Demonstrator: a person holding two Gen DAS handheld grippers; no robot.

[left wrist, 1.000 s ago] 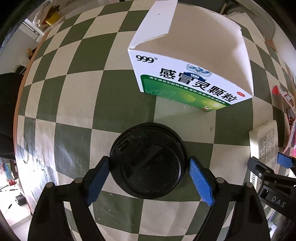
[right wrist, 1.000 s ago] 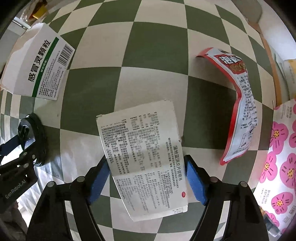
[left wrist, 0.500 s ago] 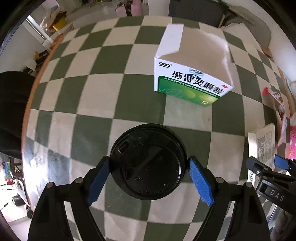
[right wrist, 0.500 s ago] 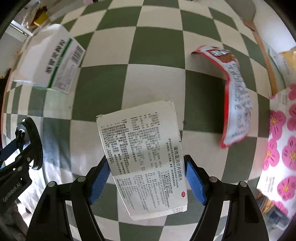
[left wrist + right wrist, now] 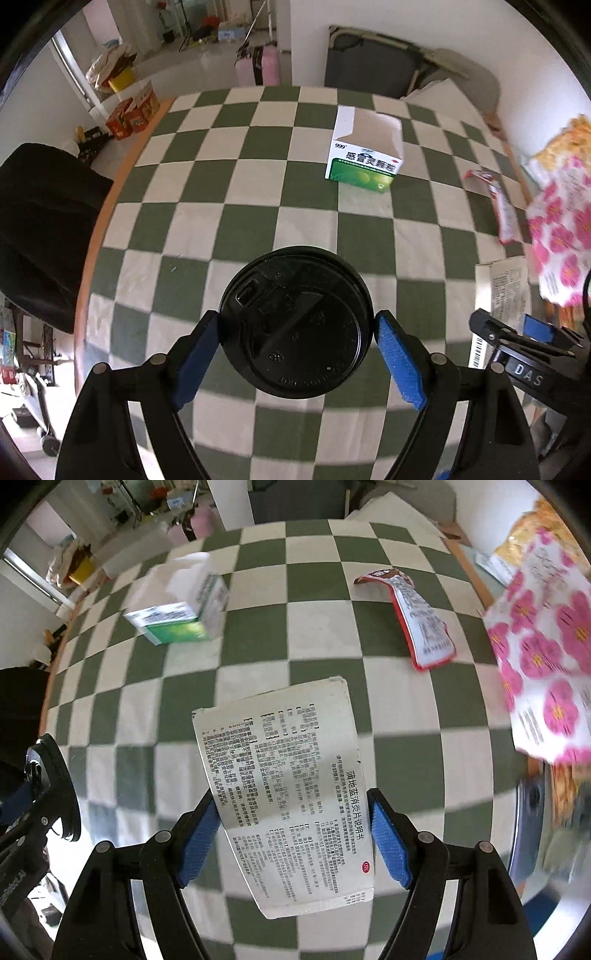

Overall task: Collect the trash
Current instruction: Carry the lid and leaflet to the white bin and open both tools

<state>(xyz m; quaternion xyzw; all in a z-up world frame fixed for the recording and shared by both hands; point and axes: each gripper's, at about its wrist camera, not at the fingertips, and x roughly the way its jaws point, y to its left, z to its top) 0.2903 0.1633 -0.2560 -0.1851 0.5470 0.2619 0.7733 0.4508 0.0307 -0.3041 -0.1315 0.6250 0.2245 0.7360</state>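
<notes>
The left fingers (image 5: 297, 354) are pinching a black cup lid (image 5: 295, 323), one blue pad on each side of its rim. The right fingers (image 5: 295, 834) are pinching a folded paper leaflet (image 5: 291, 794) the same way, with the printed sheet sticking out past the pads.

A second ago both pieces of trash looked close to the checked cloth, and the squares looked big. Now the squares look much smaller, and the far edge of the tabletop (image 5: 110, 206) and the room behind it have come into sight. So both hands have gone up and tipped a little, carrying the lid and the leaflet with them. The grip on each has not changed.

For the job, this likely means two pieces are picked up and are on their way to wherever the trash goes. No bin can be made out here.

Both hands point steeply down at the tabletop. They are side by side: the right tool shows at the right edge of the left view, and the left tool shows at the left edge of the right view.

More trash is left on the cloth. A green and white box (image 5: 364, 155) stands with its top open, well away from the lid. A red wrapper (image 5: 417, 624) lies near a flowery bag (image 5: 546, 653) at the right side.
</notes>
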